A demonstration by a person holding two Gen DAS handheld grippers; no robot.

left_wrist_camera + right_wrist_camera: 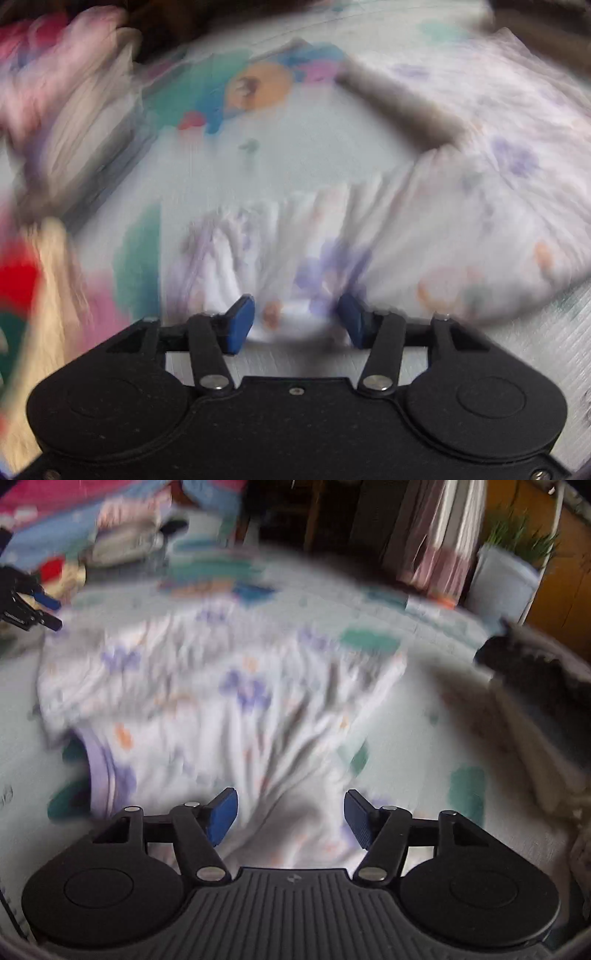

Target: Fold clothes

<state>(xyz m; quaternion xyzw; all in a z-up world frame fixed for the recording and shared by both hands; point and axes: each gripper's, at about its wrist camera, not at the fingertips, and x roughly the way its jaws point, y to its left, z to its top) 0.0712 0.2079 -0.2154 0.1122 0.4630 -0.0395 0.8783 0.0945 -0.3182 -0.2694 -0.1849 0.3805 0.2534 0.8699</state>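
Note:
A white garment with purple and orange flowers lies spread on the pale patterned bed sheet; it also shows in the left wrist view. My left gripper is open, with the garment's gathered edge between its blue pads. My right gripper is open, with the garment's near edge lying between its blue pads. The left gripper also shows at the far left of the right wrist view. Both views are blurred by motion.
A pile of pink, white and red clothes lies to the left. Folded clothes are stacked at the back left. A dark item and a cream cloth lie to the right. A white planter stands beyond the bed.

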